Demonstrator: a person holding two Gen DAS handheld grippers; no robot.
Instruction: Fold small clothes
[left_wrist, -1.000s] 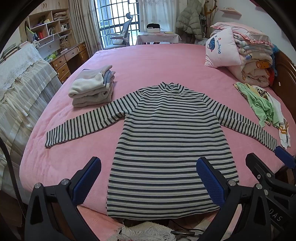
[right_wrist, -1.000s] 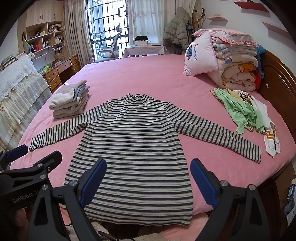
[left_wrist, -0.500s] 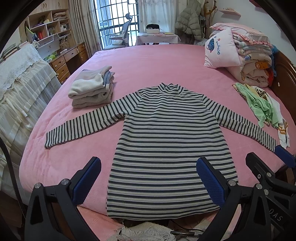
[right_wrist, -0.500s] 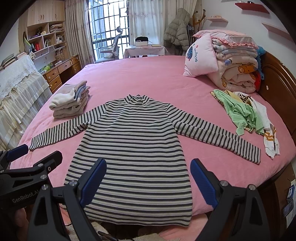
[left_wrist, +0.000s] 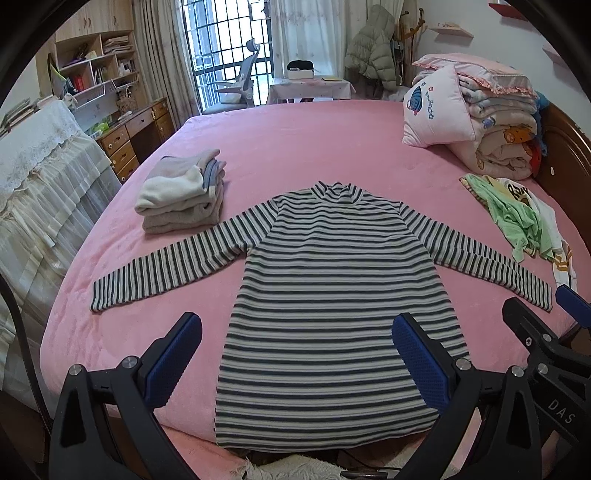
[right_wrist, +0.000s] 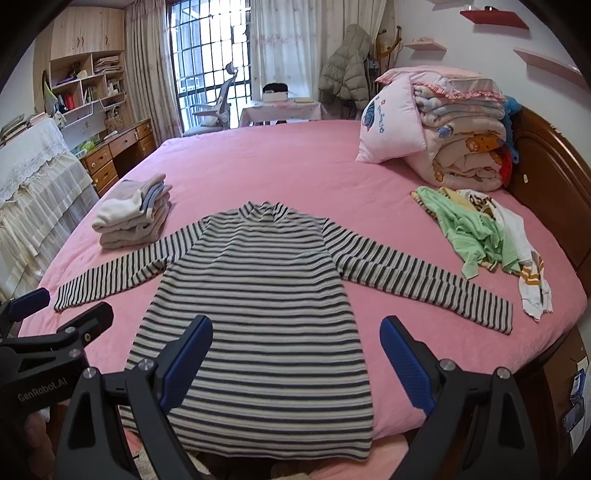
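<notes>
A black-and-white striped long-sleeved top (left_wrist: 332, 295) lies flat on the pink bed, sleeves spread out to both sides, hem at the near edge; it also shows in the right wrist view (right_wrist: 258, 295). My left gripper (left_wrist: 295, 354) is open and empty, hovering above the hem. My right gripper (right_wrist: 295, 358) is open and empty, also above the hem. Each gripper shows at the edge of the other's view. A stack of folded clothes (left_wrist: 181, 195) sits left of the top. A loose heap of green and white clothes (right_wrist: 487, 236) lies at the right.
The pink bed (left_wrist: 295, 140) extends far behind the top. Pillows and folded blankets (right_wrist: 443, 129) are piled at the wooden headboard on the right. A lace-covered piece of furniture (left_wrist: 33, 192) and a desk with drawers stand left of the bed.
Both views have shifted very slightly; the top and the grippers stand as before, jaws still open.
</notes>
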